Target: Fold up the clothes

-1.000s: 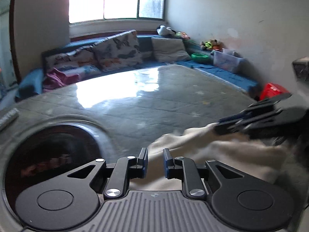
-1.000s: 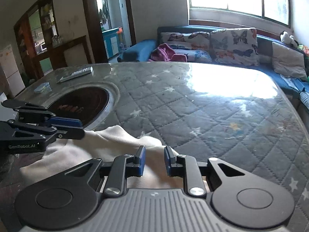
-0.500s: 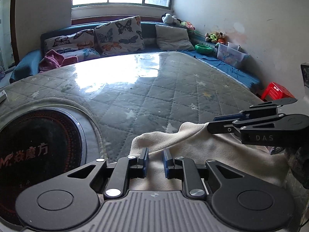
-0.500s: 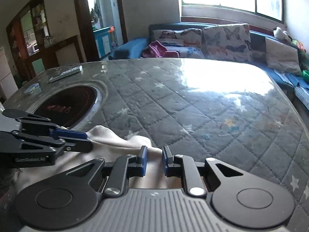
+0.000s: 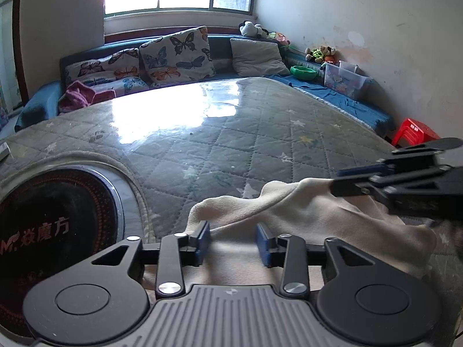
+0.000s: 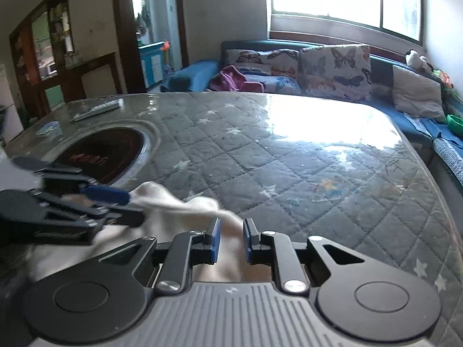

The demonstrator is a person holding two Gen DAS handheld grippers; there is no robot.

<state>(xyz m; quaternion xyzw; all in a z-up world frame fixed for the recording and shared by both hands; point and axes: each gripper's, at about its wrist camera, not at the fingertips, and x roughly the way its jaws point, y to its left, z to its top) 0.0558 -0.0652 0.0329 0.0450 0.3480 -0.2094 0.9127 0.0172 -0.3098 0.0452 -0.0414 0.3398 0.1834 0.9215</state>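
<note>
Grey quilted cloth under a shiny clear sheet covers the big table [image 5: 260, 133]. I see a round black cooker [image 5: 55, 225] set into it on one side. My cream cloth [image 5: 289, 211] lies crumpled at the near edge. My left gripper [image 5: 233, 241] is opening, its blue pads spread with the cloth between them but not squeezed. My right gripper [image 6: 230, 238] is pinching a fold of the cloth.

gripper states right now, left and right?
Left gripper: jaws opening, cream cloth between them, pads not pressing it.
Right gripper: narrow gap, cloth between the pads; grip cannot be told.
</note>
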